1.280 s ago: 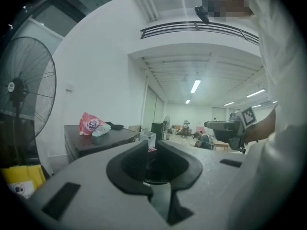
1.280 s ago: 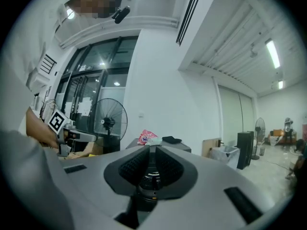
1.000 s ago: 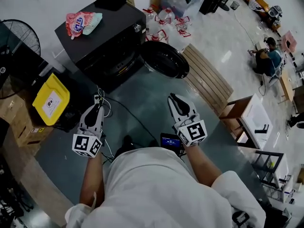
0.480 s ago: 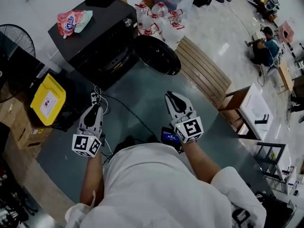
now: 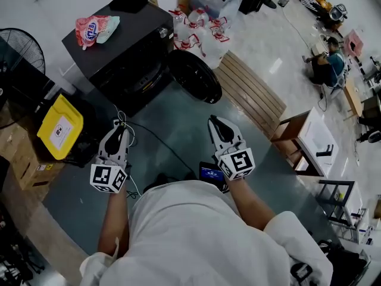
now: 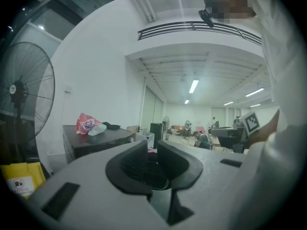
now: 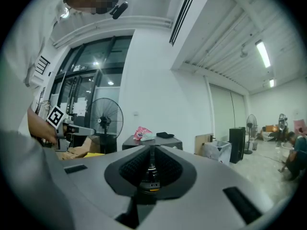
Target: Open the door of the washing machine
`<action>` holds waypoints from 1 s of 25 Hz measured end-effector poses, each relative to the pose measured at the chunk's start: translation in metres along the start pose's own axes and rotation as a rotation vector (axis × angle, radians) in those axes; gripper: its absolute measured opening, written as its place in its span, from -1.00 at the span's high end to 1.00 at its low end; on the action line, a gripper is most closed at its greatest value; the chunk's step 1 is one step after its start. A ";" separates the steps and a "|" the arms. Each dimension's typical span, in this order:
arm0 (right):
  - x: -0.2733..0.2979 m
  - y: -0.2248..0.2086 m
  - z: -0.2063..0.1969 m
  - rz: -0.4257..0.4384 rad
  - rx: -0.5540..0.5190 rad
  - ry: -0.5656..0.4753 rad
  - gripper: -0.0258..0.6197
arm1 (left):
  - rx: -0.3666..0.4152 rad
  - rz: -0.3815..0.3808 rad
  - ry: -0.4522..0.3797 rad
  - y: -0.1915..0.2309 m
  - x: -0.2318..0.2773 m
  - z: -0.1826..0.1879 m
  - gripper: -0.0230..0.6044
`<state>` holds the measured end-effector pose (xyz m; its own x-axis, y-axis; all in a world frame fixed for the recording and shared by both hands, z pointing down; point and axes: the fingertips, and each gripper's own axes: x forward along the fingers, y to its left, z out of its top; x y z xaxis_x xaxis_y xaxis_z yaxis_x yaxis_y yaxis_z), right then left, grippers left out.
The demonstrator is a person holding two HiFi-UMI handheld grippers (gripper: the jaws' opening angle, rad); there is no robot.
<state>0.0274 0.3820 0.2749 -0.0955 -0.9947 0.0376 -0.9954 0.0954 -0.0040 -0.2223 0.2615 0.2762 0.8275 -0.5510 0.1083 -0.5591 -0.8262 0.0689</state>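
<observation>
The black washing machine (image 5: pixel 116 36) stands at the upper left of the head view. Its round door (image 5: pixel 196 76) hangs open, swung out to the right of the dark drum opening (image 5: pixel 141 81). Both grippers are held well short of it, above the grey floor. My left gripper (image 5: pixel 119 127) points at the machine (image 6: pixel 96 140); its jaws are opening a little, with nothing between them. My right gripper (image 5: pixel 215 121) is shut and empty, aimed past the door toward the machine (image 7: pixel 154 142).
A pink bag (image 5: pixel 95 28) and a black cloth lie on the machine. A yellow sign (image 5: pixel 59 127), a fan (image 5: pixel 24 49) and cardboard boxes stand to the left. Water jugs (image 5: pixel 199 31) and a slatted bench (image 5: pixel 250 94) are on the right. A cable (image 5: pixel 161 140) crosses the floor.
The open door now looks narrower and more edge-on than a second ago. Both grippers stay in about the same places in the view.
</observation>
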 end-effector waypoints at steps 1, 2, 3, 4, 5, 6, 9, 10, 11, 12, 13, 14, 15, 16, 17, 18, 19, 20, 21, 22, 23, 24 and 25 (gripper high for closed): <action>0.000 0.001 -0.001 -0.001 0.003 0.000 0.77 | -0.004 0.001 0.003 0.000 -0.002 -0.002 0.74; 0.000 0.002 -0.002 -0.003 0.005 -0.002 0.77 | -0.009 0.001 0.006 0.000 -0.005 -0.004 0.74; 0.000 0.004 -0.002 -0.005 0.005 -0.007 0.79 | -0.017 0.001 0.007 0.000 -0.007 -0.006 0.74; -0.001 0.005 -0.003 -0.007 0.005 -0.011 0.81 | -0.028 0.001 0.006 0.000 -0.009 -0.007 0.74; -0.001 0.006 -0.004 -0.008 0.006 -0.012 0.81 | -0.038 0.002 0.003 0.001 -0.010 -0.007 0.74; -0.001 0.007 -0.005 -0.009 0.010 -0.012 0.81 | -0.043 0.003 -0.002 0.001 -0.011 -0.006 0.74; 0.000 0.009 -0.007 -0.007 0.020 -0.009 0.81 | -0.029 -0.001 -0.009 -0.001 -0.013 -0.002 0.74; 0.001 0.010 -0.008 -0.003 0.020 -0.008 0.81 | -0.025 -0.001 -0.010 -0.001 -0.013 -0.001 0.74; 0.002 0.011 -0.008 0.003 0.019 -0.007 0.81 | -0.024 0.000 -0.011 -0.002 -0.014 -0.001 0.74; 0.003 0.013 -0.007 0.008 0.018 -0.008 0.81 | -0.025 0.002 -0.012 -0.002 -0.015 -0.001 0.74; 0.003 0.014 -0.007 0.012 0.019 -0.009 0.81 | -0.027 0.003 -0.012 -0.002 -0.017 -0.002 0.74; 0.002 0.015 -0.007 0.015 0.020 -0.010 0.81 | -0.029 0.005 -0.011 -0.004 -0.018 -0.002 0.74; 0.001 0.016 -0.006 0.017 0.022 -0.011 0.81 | -0.030 0.006 -0.011 -0.005 -0.020 -0.002 0.74; 0.000 0.017 -0.006 0.019 0.024 -0.011 0.81 | -0.030 0.006 -0.010 -0.007 -0.021 -0.003 0.74; -0.001 0.018 -0.006 0.023 0.024 -0.010 0.81 | -0.030 0.007 -0.011 -0.008 -0.023 -0.003 0.74; -0.001 0.019 -0.007 0.027 0.024 -0.008 0.81 | -0.030 0.007 -0.010 -0.008 -0.024 -0.003 0.74; -0.001 0.021 -0.008 0.033 0.021 -0.004 0.81 | -0.029 0.008 -0.010 -0.009 -0.026 -0.003 0.74; -0.002 0.022 -0.009 0.039 0.018 0.002 0.81 | -0.028 0.010 -0.010 -0.009 -0.028 -0.003 0.74; -0.003 0.024 -0.010 0.045 0.016 0.008 0.81 | -0.028 0.014 -0.009 -0.009 -0.030 -0.002 0.74; -0.003 0.026 -0.011 0.049 0.014 0.014 0.81 | -0.027 0.019 -0.009 -0.009 -0.032 -0.002 0.74; -0.004 0.027 -0.013 0.051 0.014 0.018 0.81 | -0.026 0.026 -0.009 -0.008 -0.034 -0.002 0.74; -0.004 0.028 -0.014 0.052 0.015 0.021 0.81 | -0.027 0.032 -0.010 -0.008 -0.036 -0.003 0.74; -0.004 0.028 -0.015 0.052 0.016 0.023 0.81 | -0.028 0.037 -0.011 -0.007 -0.038 -0.003 0.73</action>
<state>-0.0003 0.3897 0.2893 -0.1477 -0.9872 0.0600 -0.9889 0.1466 -0.0223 -0.2495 0.2884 0.2745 0.8067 -0.5824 0.1003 -0.5904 -0.8018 0.0931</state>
